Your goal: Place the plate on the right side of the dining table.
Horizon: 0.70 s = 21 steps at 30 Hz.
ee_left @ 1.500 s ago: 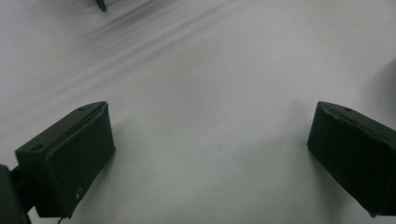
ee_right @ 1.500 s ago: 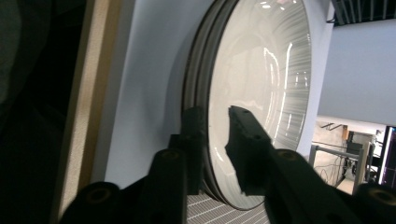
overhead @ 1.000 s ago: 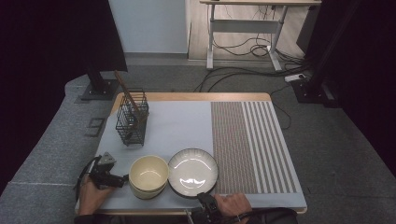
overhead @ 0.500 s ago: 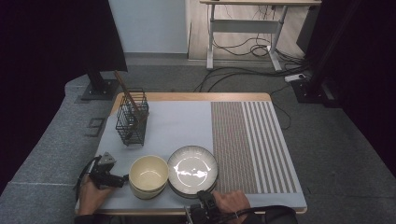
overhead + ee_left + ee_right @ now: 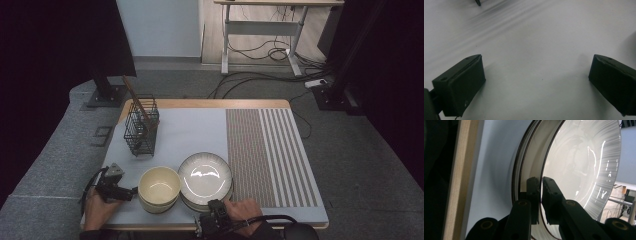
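Since the earlier frame the right gripper (image 5: 541,185) has tilted the top plate (image 5: 205,177) up from the stack near the counter's (image 5: 200,103) front edge, its jaws closed on the rim, just loosening slightly. The left gripper (image 5: 131,192) rests wide open beside the bowl (image 5: 159,185).

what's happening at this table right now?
A person works with a gripper in each hand. The right gripper is clamped on the near rim of the top white ribbed plate, which sits on a stack of plates on the grey mat. The left gripper rests open on the mat beside a cream bowl. A black wire basket stands farther back.
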Available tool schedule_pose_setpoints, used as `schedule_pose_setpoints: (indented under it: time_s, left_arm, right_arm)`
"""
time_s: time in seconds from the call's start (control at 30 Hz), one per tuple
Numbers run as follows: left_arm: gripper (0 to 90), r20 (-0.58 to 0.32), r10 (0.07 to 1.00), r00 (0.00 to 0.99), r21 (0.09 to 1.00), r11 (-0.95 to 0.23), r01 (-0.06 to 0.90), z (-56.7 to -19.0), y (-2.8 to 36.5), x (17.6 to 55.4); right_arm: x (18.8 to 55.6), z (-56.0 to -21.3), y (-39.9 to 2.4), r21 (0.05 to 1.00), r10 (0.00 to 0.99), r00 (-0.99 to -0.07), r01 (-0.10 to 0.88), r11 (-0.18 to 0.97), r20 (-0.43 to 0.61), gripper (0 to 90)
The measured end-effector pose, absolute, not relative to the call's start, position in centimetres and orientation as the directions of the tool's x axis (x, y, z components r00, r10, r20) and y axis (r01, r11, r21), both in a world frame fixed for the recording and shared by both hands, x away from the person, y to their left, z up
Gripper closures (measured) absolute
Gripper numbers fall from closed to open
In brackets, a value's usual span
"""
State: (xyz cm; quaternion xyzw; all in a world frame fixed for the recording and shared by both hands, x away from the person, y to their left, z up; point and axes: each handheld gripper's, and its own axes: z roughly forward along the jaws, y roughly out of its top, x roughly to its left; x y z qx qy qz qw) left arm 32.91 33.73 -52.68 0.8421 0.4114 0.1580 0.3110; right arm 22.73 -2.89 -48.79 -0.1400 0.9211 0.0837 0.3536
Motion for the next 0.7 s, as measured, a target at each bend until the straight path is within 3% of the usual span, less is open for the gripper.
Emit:
schedule_pose_setpoints:
  time_s: [0.5,0.7]
  left_arm:
    - [0.4,0.01,0.791,0.612,0.654,-0.468,0.595,-52.7,33.7,32.9]
    - [0.3,0.01,0.791,0.611,0.654,-0.468,0.595,-52.7,33.7,32.9]
  right_arm:
    - [23.7,-50.1,-2.2,0.037,-0.184,-0.689,-0.292,0.956,-0.701,75.6]
    - [23.9,-50.2,-2.0,0.055,-0.151,-0.684,-0.269,0.961,-0.714,68.0]
